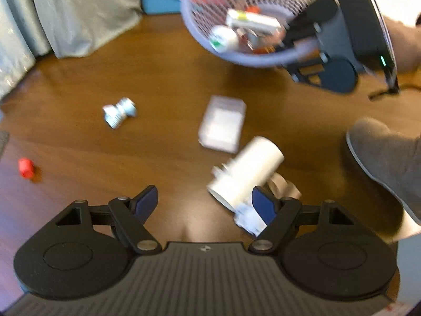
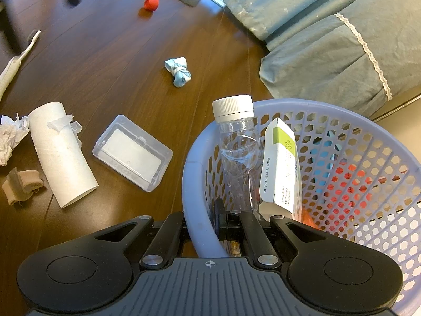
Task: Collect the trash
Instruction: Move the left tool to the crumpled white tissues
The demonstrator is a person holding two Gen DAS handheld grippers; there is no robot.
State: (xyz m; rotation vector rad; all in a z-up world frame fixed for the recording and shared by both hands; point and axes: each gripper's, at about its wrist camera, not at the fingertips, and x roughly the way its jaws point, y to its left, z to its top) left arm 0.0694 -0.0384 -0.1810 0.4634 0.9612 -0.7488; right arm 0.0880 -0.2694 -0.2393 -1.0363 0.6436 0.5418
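Observation:
My left gripper (image 1: 205, 202) hangs open over the wooden floor, with nothing between its pads. A white cardboard tube (image 1: 247, 171) lies just ahead of its right finger, and crumpled tissue (image 1: 247, 220) lies against that finger. Farther off are a clear plastic box (image 1: 222, 123), a blue-white wad (image 1: 119, 112) and a red scrap (image 1: 26, 168). My right gripper (image 2: 218, 221) is shut on the rim of the lavender mesh basket (image 2: 194, 184), which holds a clear bottle (image 2: 236, 144) and a white carton (image 2: 281, 163). The right wrist view also shows the tube (image 2: 60, 152) and the box (image 2: 131, 152).
A person's grey shoe (image 1: 381, 152) stands right of the tube. A toothbrush (image 2: 15, 58) and beige cloth (image 2: 19, 187) lie at the left. Blue-grey bedding (image 2: 329, 39) hangs behind the basket, and a blue tray (image 1: 158, 2) sits at the back.

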